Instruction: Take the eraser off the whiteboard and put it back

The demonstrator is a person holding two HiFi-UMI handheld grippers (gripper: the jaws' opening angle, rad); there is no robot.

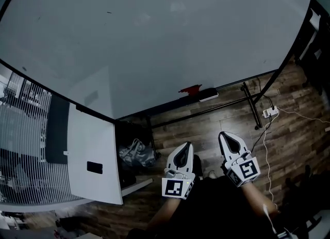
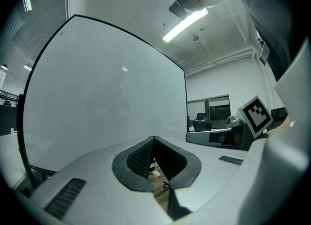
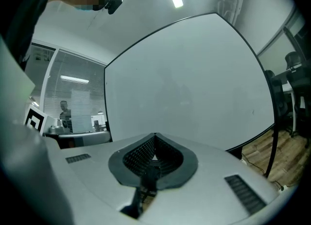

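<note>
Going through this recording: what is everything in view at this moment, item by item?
whiteboard: one, white with a dark frame, ahead
eraser: one, white and dark, likely it, at the board's lower edge
red item: one, red, beside the eraser
power strip: one, white, on the wooden floor, right
bag: one, grey, on the floor below the board
panel: one, white, left
left gripper: white, fingers shut, empty
right gripper: white, fingers shut, empty

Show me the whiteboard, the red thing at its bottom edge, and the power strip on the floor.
whiteboard (image 1: 154,36), head view, bare middle of its surface.
red thing (image 1: 190,90), head view, its middle.
power strip (image 1: 270,112), head view, its white body.
</note>
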